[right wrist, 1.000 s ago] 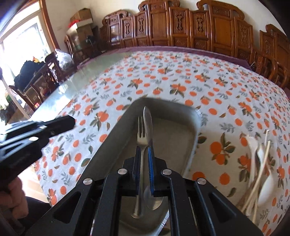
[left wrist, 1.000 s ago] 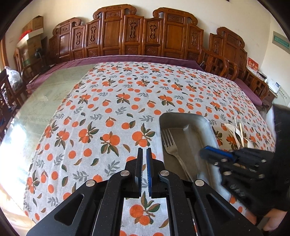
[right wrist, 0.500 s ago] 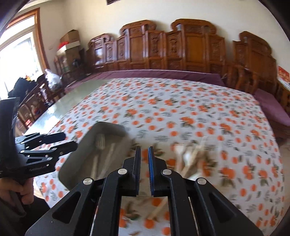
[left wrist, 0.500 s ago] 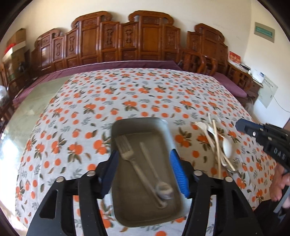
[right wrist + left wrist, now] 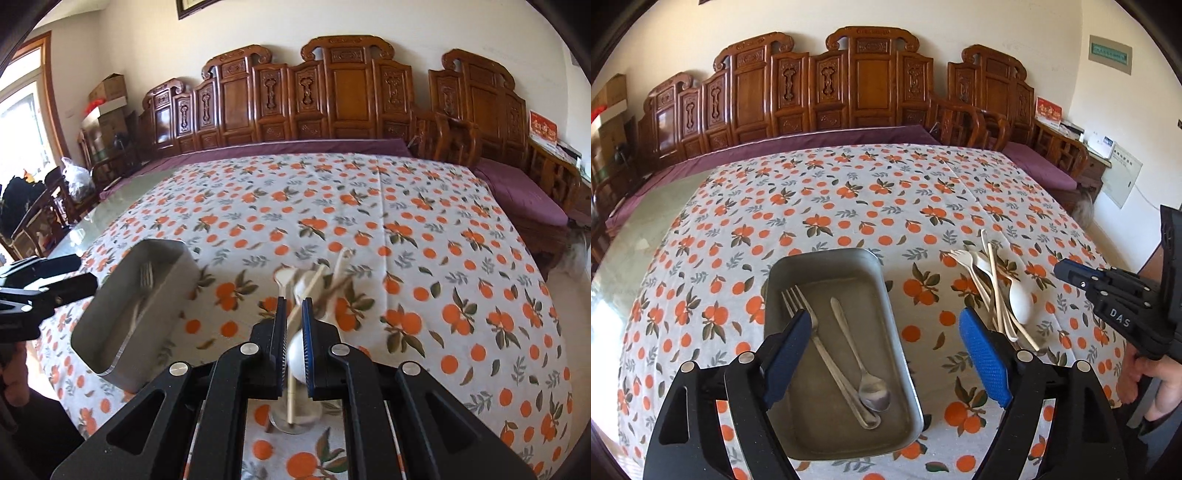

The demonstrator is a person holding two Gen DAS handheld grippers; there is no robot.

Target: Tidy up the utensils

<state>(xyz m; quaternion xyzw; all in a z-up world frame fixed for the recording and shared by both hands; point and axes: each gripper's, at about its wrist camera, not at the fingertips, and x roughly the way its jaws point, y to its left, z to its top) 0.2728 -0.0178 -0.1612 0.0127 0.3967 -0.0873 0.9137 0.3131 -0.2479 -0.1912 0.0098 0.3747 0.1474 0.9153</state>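
Left gripper (image 5: pixel 886 354) jaws just opening, empty, above tray (image 5: pixel 827 258) holding fork (image 5: pixel 798 306) and spoon (image 5: pixel 864 373); right gripper (image 5: pixel 293 332) clenched, empty.

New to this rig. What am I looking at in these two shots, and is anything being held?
No robot arm: a person holds a two-finger gripper in each hand, with a fisheye camera on each looking along its fingers.

The left camera shows the left gripper, jaws just opened wide, holding nothing, above a metal tray that holds a metal fork and spoon.

The right camera shows the right gripper, shut and empty, over a pile of pale plastic cutlery and chopsticks on the orange-print tablecloth.
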